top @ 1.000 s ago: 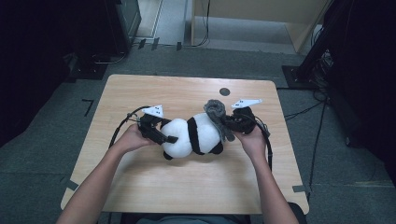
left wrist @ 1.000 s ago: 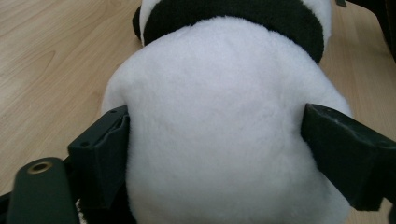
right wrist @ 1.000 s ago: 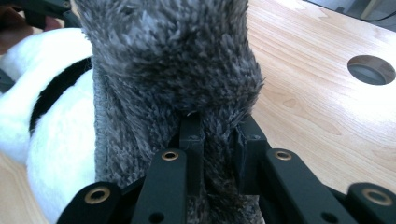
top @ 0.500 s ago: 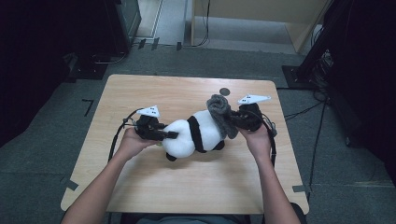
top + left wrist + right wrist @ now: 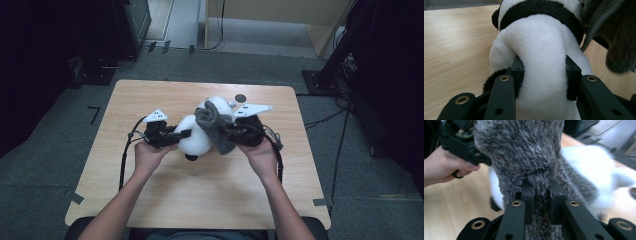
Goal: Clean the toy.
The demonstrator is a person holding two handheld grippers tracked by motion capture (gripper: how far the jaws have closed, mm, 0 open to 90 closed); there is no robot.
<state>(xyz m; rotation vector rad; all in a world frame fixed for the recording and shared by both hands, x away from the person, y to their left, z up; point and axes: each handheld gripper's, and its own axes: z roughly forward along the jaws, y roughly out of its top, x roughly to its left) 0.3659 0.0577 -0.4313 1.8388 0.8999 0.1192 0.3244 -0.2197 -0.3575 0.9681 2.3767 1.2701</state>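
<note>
Table [image 5: 165,200]: pale wood top, the largest item, carrying all the work near its middle.

Panda plush [image 5: 196,140]: white body with black band and black limbs, lying mid-table between the two grippers, slightly toward the far side. Soft, deforms freely under any grip.

Grey furry cloth [image 5: 215,127]: shaggy garment or wrap draped over the right end of the panda plush, partly bunched and hanging.

Left gripper [image 5: 544,75]: jaws have just been closing and now press into the white body from both sides, denting the stuffing. Risk: the hold is on plump filling alone, so a hard tug from the right could let the plush squirm out or rotate between the pads.

Right gripper [image 5: 541,195]: jaws nearly together, pinching a narrow fold of the grey furry cloth. Risk: only a tuft may be caught; long pile can slide through, and the cloth may drop back onto the plush.

Small dark disc [image 5: 241,98]: on the far part of the table, right of centre, apart from the work. Risk: a swinging limb or cable could knock it.
</note>
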